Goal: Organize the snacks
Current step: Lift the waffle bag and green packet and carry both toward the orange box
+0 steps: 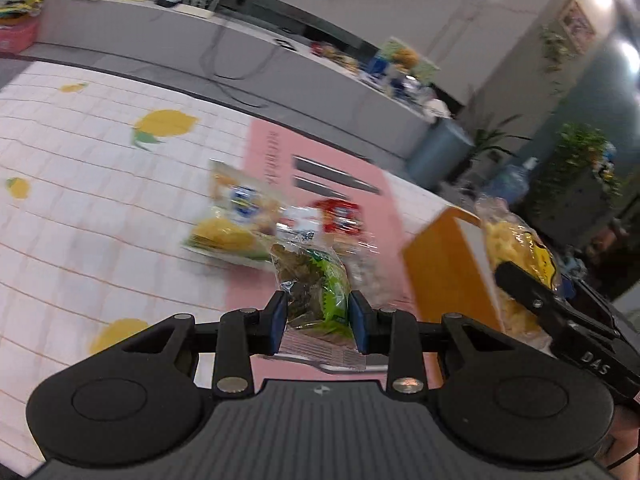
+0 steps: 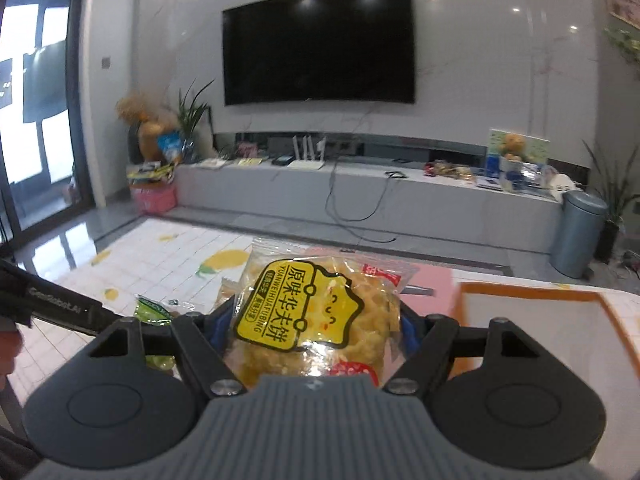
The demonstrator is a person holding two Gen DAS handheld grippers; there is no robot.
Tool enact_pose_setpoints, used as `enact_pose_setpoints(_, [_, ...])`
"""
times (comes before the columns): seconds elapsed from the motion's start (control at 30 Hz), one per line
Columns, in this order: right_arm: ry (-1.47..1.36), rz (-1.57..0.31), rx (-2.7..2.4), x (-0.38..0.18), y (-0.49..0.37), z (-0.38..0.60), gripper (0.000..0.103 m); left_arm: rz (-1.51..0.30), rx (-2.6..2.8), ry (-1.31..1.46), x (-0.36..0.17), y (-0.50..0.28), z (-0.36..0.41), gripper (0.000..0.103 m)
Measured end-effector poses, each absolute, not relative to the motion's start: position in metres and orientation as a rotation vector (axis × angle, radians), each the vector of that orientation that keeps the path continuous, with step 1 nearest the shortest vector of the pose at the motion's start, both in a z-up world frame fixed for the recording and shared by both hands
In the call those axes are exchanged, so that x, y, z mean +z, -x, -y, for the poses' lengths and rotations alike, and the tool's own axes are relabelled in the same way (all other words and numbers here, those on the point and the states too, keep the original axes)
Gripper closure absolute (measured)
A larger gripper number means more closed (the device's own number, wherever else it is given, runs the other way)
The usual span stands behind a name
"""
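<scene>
The table [image 1: 80, 208] lies below both pairs of fingers. Ahead and right of the right fingers stands the orange box [image 2: 540, 332]. The right gripper [image 2: 316, 324] is clamped on a waffle packet [image 2: 316, 320]; the left gripper [image 1: 318, 314] pinches a green snack packet [image 1: 320, 288]. Beyond the left fingers lie blurred packets [image 1: 248, 220], perhaps three. Slippery wrappers could slide free, or two packets could collide at the box.

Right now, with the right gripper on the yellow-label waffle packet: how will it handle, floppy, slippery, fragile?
The waffle packet likely stays fairly stiff: it stands upright in the right gripper without drooping. Its glossy clear film shows glare, so it may slip under a light squeeze. The lumpy yellow pastry inside looks crumbly; hard clamping could probably crush it.
</scene>
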State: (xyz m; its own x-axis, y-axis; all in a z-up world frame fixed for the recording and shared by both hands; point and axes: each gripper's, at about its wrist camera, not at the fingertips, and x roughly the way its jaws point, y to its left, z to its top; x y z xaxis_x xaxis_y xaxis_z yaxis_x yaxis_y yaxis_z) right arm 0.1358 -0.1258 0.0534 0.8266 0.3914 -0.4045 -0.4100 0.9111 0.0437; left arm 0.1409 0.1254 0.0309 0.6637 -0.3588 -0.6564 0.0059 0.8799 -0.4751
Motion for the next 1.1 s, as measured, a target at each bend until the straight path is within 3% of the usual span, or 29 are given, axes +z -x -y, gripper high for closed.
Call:
enact_pose_setpoints(0.2, [-0.055, -0.351, 0.309, 0.057, -0.109, 0.192, 0.03, -0.814, -0.343, 0.415, 0.041, -0.141, -0.088, 0.066])
enact_pose_setpoints(0.5, [-0.097, -0.467, 0.135, 0.027, -0.121, 0.252, 0.03, -0.794, -0.436, 0.361, 0.054, -0.149, -0.027, 0.068])
enact_pose_setpoints(0.6, [-0.066, -0.509, 0.091, 0.021, -0.128, 0.258, 0.03, -0.799, -0.448, 0.355, 0.051, -0.154, -0.011, 0.073])
enact_pose_setpoints(0.67, [-0.063, -0.531, 0.073, 0.015, -0.132, 0.263, 0.03, -0.804, -0.46, 0.354, 0.049, -0.158, -0.004, 0.082])
enact_pose_setpoints(0.83, [-0.083, -0.589, 0.048, 0.006, -0.145, 0.272, 0.03, -0.815, -0.421, 0.352, 0.035, -0.169, 0.0, 0.083])
enact_pose_setpoints(0.97, [-0.016, -0.622, 0.025, -0.001, -0.147, 0.266, 0.03, -0.934, -0.462, 0.308, 0.013, -0.174, 0.006, 0.082])
enact_pose_setpoints(1.0, [-0.013, -0.627, 0.022, -0.002, -0.149, 0.266, 0.03, -0.942, -0.461, 0.28, 0.009, -0.173, 0.009, 0.081])
enact_pose_setpoints(1.07, [-0.025, -0.63, 0.025, -0.004, -0.151, 0.268, 0.03, -0.964, -0.459, 0.2, -0.002, -0.171, 0.016, 0.061])
enact_pose_setpoints(1.1, [-0.032, -0.631, 0.028, -0.004, -0.152, 0.268, 0.03, -0.978, -0.472, 0.17, -0.008, -0.171, 0.021, 0.043])
